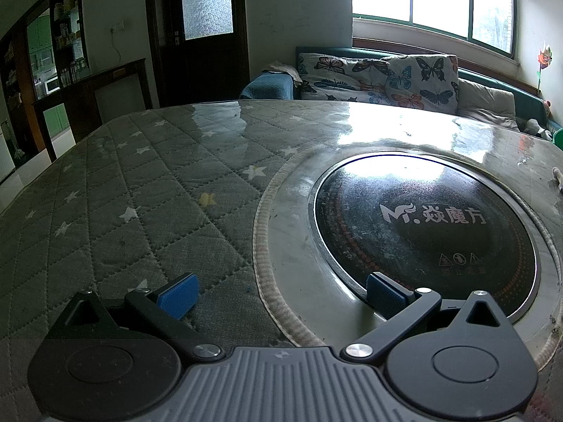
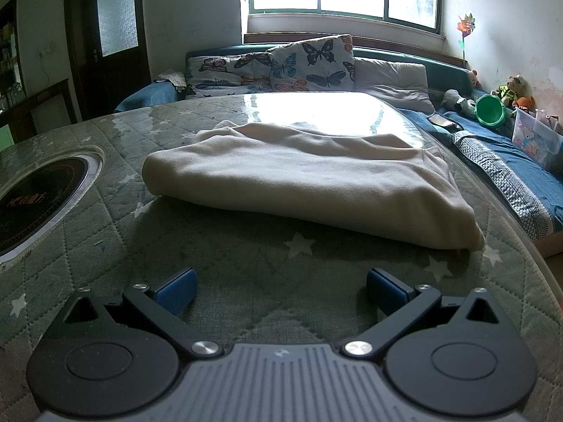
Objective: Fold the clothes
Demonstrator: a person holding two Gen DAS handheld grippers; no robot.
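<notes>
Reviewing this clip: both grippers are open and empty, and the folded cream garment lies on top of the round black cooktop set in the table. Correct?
Not quite. The folded cream garment lies on the quilted star-patterned table cover, to the right of the round black cooktop and clear of it, as the right wrist view shows. The rest holds: the left gripper and right gripper are both open and empty.

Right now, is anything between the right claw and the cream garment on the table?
Nothing visible. The right claw is open, and only bare quilted cover lies between it and the folded garment. The cooktop sits off to the left, out of the path.
</notes>
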